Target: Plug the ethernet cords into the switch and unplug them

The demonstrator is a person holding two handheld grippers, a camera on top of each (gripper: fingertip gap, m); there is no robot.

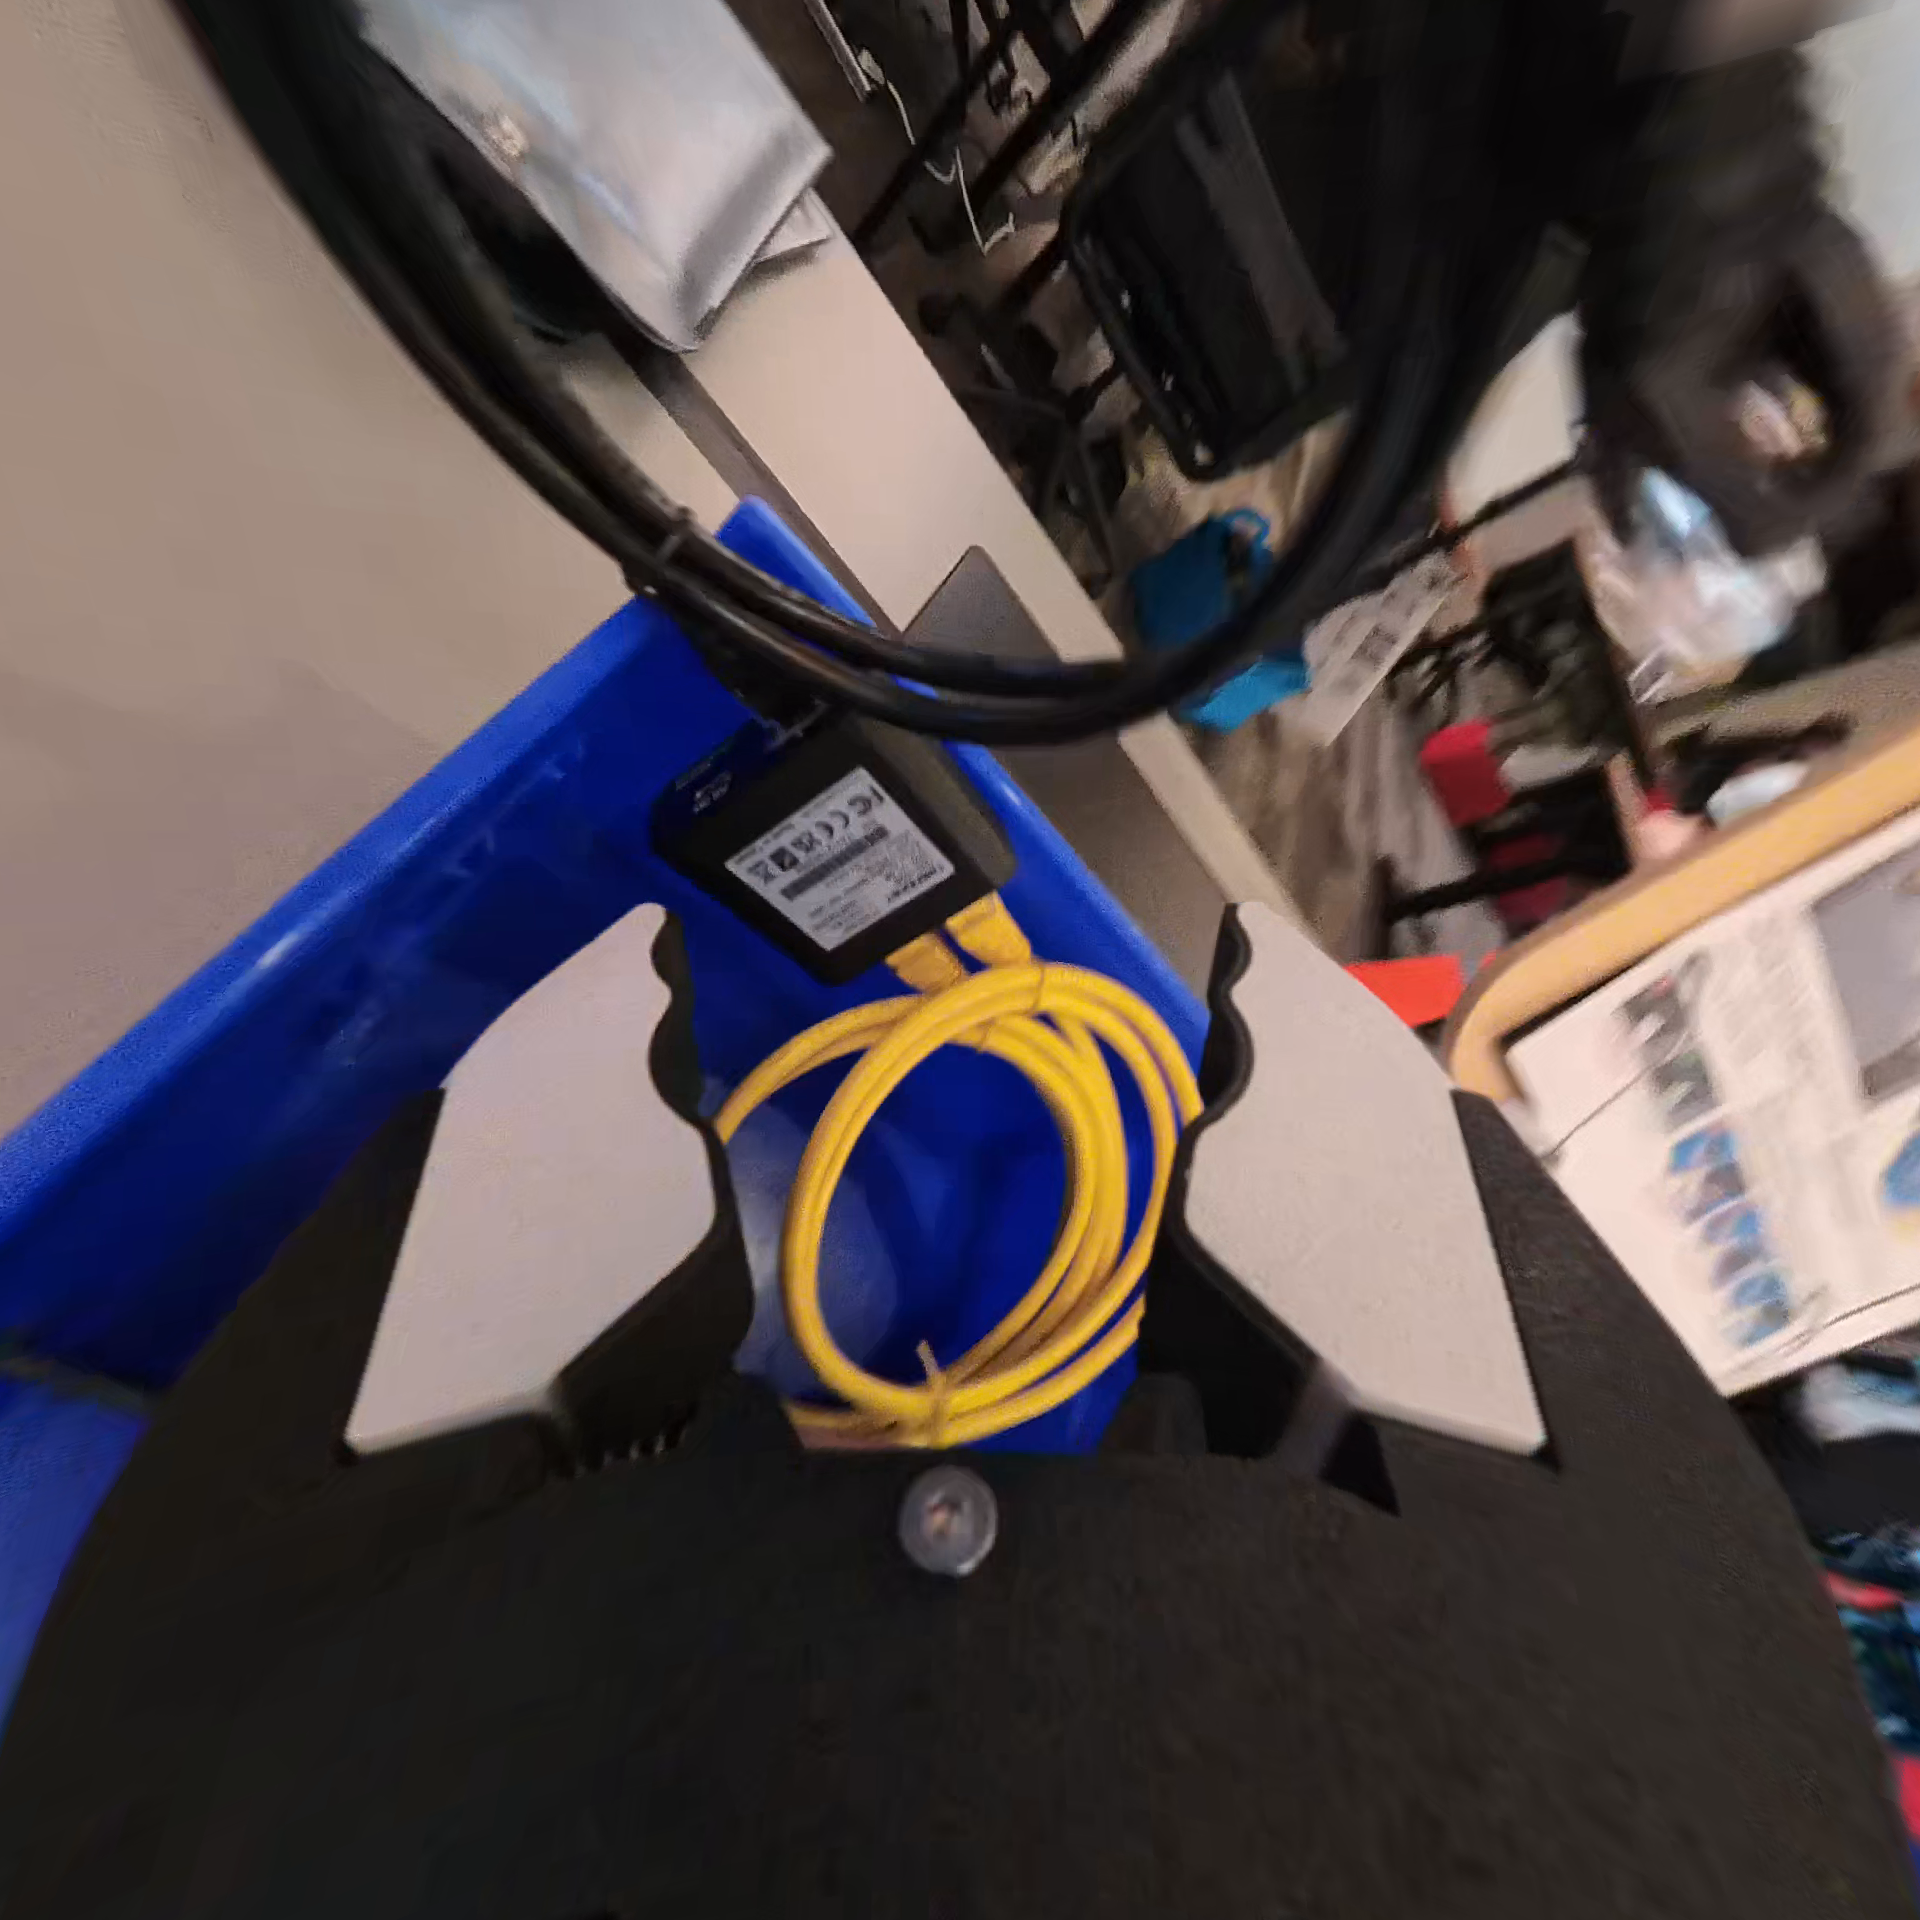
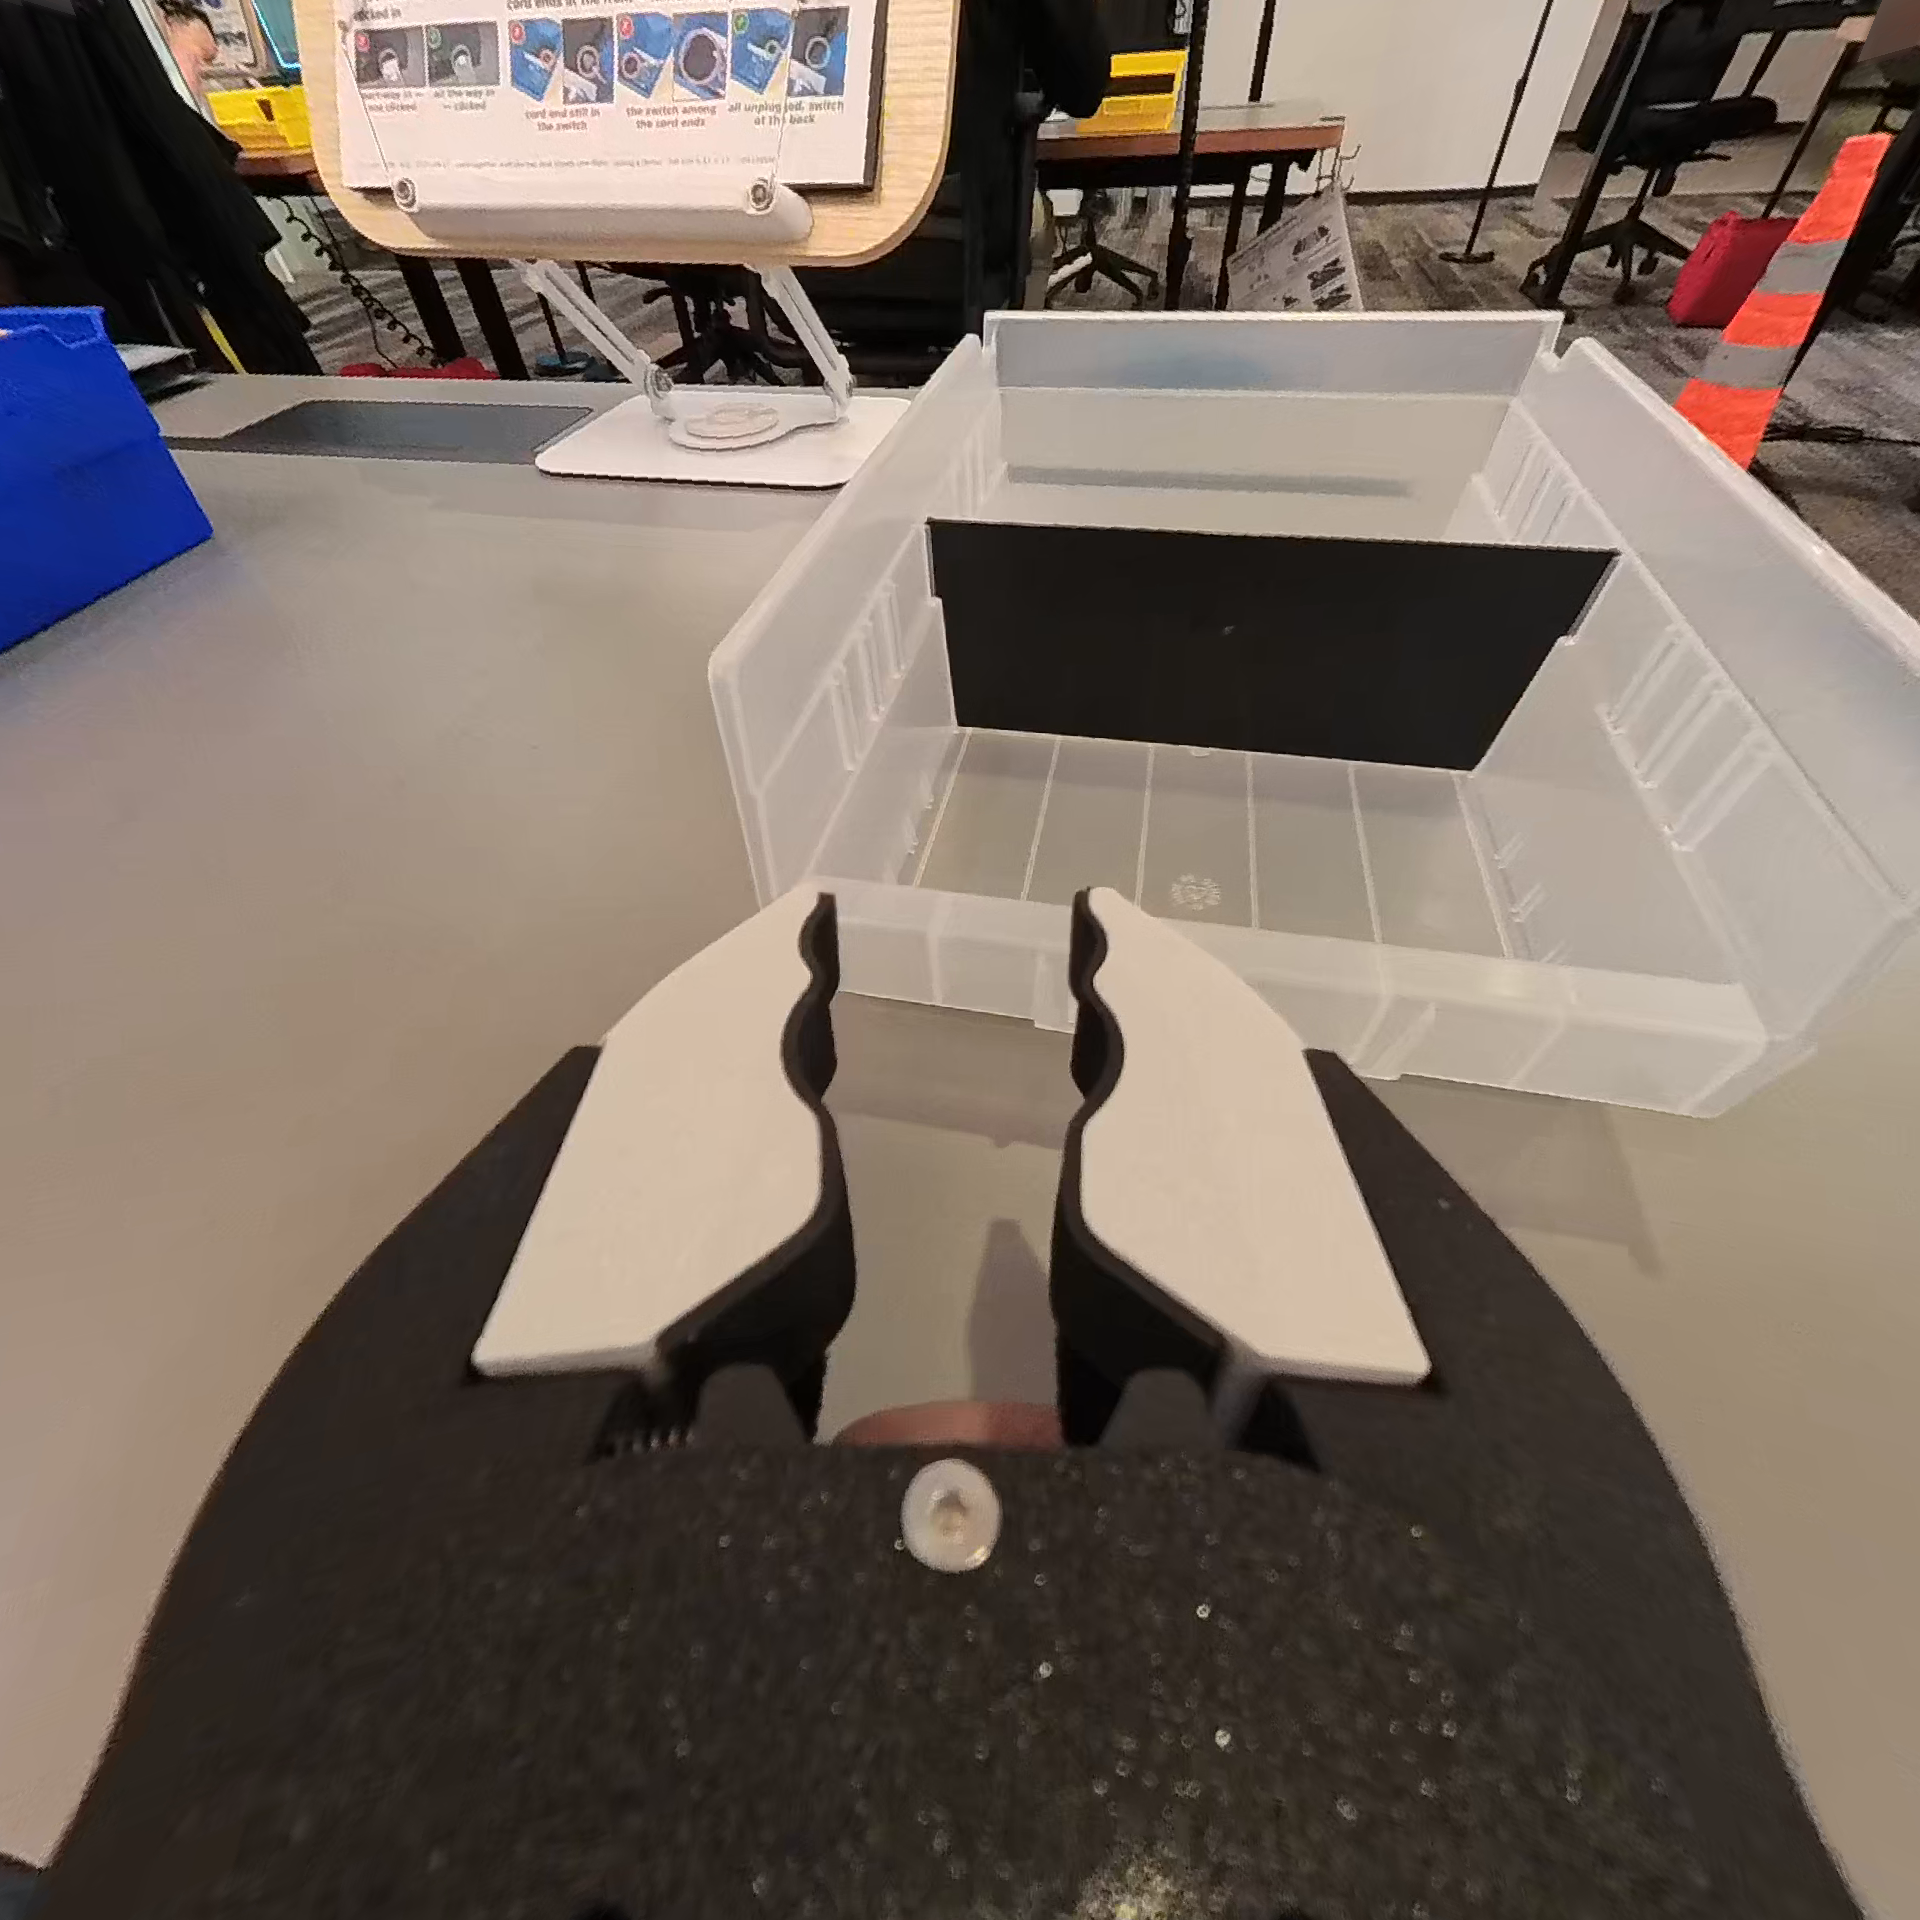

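Note:
In the left wrist view a black switch [image 1: 831,857] with a white label lies against the far wall of a blue bin [image 1: 416,935]. Two yellow plugs [image 1: 956,951] of a coiled yellow ethernet cord [image 1: 966,1195] sit in its near side. My left gripper [image 1: 945,925] is wide open just short of the switch. The yellow coil lies between its fingers [image 1: 582,1091], and neither pad presses on it. My right gripper [image 2: 956,914] is open and empty, low over the grey table [image 2: 364,831] at the near wall of a clear bin [image 2: 1662,997].
Black cables [image 1: 727,613] arc over the blue bin to the switch's far end. The clear bin holds a black divider [image 2: 1247,644]. A tilted board with a picture sheet [image 2: 623,125] stands behind it. The blue bin [image 2: 73,488] is at the far left, an orange cone [image 2: 1787,301] at the far right. There is about 70 cm between the tips of the two grippers.

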